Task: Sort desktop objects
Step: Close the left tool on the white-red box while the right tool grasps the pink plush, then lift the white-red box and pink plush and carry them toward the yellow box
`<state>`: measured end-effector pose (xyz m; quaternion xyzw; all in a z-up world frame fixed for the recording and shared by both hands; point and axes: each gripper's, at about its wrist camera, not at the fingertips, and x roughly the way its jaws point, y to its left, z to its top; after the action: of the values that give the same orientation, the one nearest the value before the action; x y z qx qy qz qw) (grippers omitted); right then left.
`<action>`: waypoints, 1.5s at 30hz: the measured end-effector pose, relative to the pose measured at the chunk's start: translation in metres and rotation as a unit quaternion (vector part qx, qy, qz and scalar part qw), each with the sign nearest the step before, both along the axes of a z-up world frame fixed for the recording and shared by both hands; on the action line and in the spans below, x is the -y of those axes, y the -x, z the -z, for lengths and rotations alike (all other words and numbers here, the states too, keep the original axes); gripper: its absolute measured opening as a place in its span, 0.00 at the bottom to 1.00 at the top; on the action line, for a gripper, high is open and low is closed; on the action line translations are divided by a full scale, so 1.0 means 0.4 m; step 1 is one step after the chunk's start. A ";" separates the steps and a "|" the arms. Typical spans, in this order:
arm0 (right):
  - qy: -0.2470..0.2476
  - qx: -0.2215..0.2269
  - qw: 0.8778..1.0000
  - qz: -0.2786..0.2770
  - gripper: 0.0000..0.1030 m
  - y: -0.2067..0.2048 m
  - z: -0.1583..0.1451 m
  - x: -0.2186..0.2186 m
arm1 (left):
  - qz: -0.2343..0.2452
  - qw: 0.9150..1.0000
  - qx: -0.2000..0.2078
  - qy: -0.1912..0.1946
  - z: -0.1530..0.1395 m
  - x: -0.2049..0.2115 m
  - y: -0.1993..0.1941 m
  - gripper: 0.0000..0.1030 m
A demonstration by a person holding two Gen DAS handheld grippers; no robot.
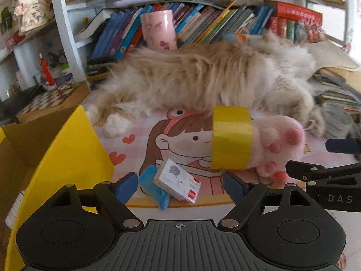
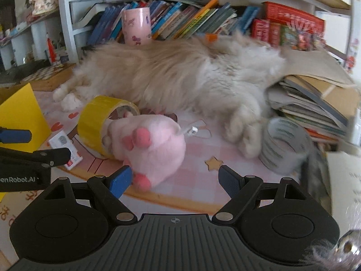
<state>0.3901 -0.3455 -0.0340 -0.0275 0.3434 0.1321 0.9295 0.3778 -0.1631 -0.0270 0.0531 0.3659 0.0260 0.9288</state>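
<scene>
White shelving unit is standing behind the desk, its row of books leaning sideways. Pink patterned cup is sitting before them. Daylight is coming in at upper right. Chessboard is lying at left.

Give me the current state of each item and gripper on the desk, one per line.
left gripper: open, holding nothing.
right gripper: open, holding nothing.
yellow tape roll: on its side, plush paw stuck through its hole.
plush paw: lying on the mat.
small white box: leaning on the blue packet.
grey tape roll: on its side.
cat: lying stretched out.
yellow box: open.
</scene>
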 end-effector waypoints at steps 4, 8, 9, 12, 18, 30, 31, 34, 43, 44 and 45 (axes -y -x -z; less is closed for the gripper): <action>0.007 0.001 0.999 -0.033 0.80 -0.050 0.012 -0.018 | -0.013 1.000 -0.009 -0.010 0.025 -0.002 -0.034 0.79; 0.005 0.006 0.998 -0.064 0.80 -0.084 0.019 -0.035 | -0.020 0.999 -0.019 -0.016 0.042 -0.007 -0.057 0.74; 0.006 0.005 0.998 -0.068 0.80 -0.092 0.020 -0.040 | -0.021 0.999 -0.022 -0.018 0.046 -0.007 -0.061 0.71; 0.003 0.001 0.997 -0.083 0.80 -0.112 0.027 -0.051 | -0.022 0.999 -0.030 -0.019 0.057 -0.009 -0.071 0.66; -0.009 -0.009 0.996 -0.085 0.77 -0.134 0.038 -0.059 | -0.013 0.999 -0.022 -0.029 0.059 0.002 -0.072 0.44; -0.029 -0.019 0.998 -0.062 0.57 -0.097 0.016 -0.026 | 0.040 0.999 -0.003 -0.001 0.004 0.036 -0.010 0.13; -0.034 -0.018 0.998 -0.056 0.57 -0.086 0.011 -0.017 | 0.043 0.999 -0.001 0.002 -0.001 0.037 0.000 0.13; -0.046 -0.019 0.998 -0.043 0.57 -0.051 -0.001 0.007 | 0.045 0.999 0.001 0.011 -0.011 0.038 0.026 0.13; -0.040 -0.014 0.999 -0.024 0.57 0.033 -0.014 0.028 | 0.046 0.998 0.010 0.034 -0.036 0.029 0.098 0.13; -0.040 -0.012 0.999 -0.022 0.57 0.041 -0.018 0.030 | 0.045 0.998 0.013 0.037 -0.041 0.027 0.106 0.13; -0.042 -0.011 0.999 -0.021 0.57 0.048 -0.021 0.032 | 0.043 0.998 0.015 0.040 -0.046 0.026 0.116 0.13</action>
<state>0.3710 -0.3585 -0.0254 0.0055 0.3472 0.1658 0.9230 0.3314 -0.1734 -0.0084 0.0311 0.3498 -0.0283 0.9359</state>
